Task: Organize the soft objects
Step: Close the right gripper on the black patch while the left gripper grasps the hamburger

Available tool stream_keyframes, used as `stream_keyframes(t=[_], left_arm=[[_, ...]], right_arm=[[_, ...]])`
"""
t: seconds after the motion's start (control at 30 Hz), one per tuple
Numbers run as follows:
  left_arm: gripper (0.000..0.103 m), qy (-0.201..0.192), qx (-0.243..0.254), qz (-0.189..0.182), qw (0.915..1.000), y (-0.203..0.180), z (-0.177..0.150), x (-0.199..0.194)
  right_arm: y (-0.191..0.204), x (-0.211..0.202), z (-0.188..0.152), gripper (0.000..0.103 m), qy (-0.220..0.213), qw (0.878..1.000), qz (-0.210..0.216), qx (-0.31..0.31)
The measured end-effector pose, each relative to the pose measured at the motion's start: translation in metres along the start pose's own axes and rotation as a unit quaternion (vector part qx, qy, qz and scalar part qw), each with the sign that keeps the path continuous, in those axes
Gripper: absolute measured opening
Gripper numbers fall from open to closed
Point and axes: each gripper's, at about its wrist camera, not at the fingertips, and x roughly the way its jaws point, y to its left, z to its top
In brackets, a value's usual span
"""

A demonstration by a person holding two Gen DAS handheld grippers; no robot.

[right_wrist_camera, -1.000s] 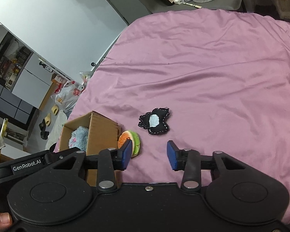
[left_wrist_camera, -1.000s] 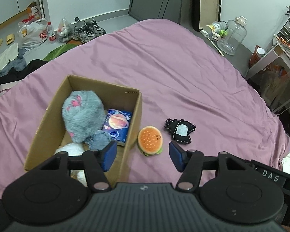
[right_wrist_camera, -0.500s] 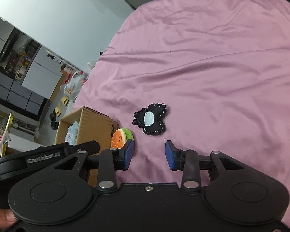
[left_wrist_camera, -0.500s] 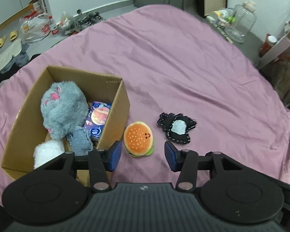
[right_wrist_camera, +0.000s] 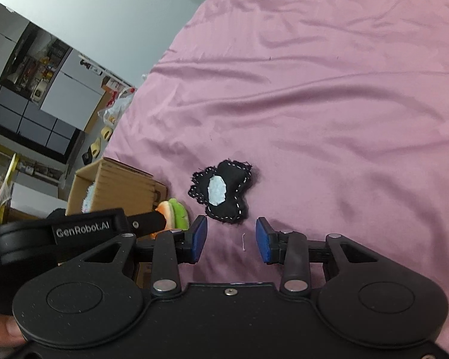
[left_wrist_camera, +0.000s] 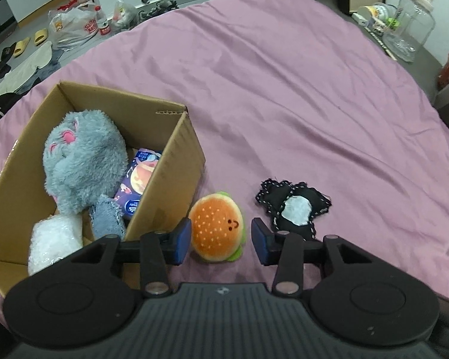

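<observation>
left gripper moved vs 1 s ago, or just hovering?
Yes. The left gripper has closed in on the burger plush: its open fingers now flank the plush, which lies in the same place beside the cardboard box.

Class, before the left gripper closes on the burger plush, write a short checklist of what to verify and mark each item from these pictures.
1. Left gripper open: ok.
2. Burger plush lies between its fingers: ok.
3. Pads touching the plush: cannot tell.
4. Cardboard box has room left: ok, a gap beside the grey plush.
5. Right gripper open and holding nothing: ok.
6. Black pouch apart from the burger plush on the purple bedsheet: ok.
</observation>
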Motion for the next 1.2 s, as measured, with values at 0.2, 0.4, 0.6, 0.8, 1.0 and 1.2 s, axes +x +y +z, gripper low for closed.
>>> stream_keyframes(t=[0.2, 0.4, 0.6, 0.8, 1.0, 1.2], left_arm=[[0.043, 0.002, -0.003, 0.005, 1.0000, -0.007, 0.007, 0.004], [0.043, 0.009, 0.003, 0.014, 0.9999, -0.016, 0.005, 0.011], [0.044, 0.022, 0.004, 0.035, 0.9991, -0.024, -0.001, 0.024], [0.044, 0.018, 0.023, 0.058, 0.9979, -0.034, -0.009, 0.033], [0.022, 0.007, 0.022, 0.070, 0.9973, -0.034, -0.012, 0.032], [0.015, 0.002, 0.013, 0.035, 0.9993, -0.026, -0.009, 0.017]], right_arm=[[-0.001, 0.017, 0.004, 0.035, 0.007, 1.000, 0.009, -0.015], [-0.005, 0.026, 0.007, 0.012, 0.016, 1.000, 0.010, -0.021], [-0.014, 0.017, 0.007, 0.009, 0.014, 1.000, 0.005, -0.008], [-0.024, 0.001, 0.003, 0.009, 0.012, 1.000, -0.009, -0.002], [-0.030, -0.013, 0.001, 0.009, 0.006, 1.000, -0.028, 0.006], [-0.028, -0.028, -0.002, 0.009, -0.003, 0.999, -0.043, 0.009]])
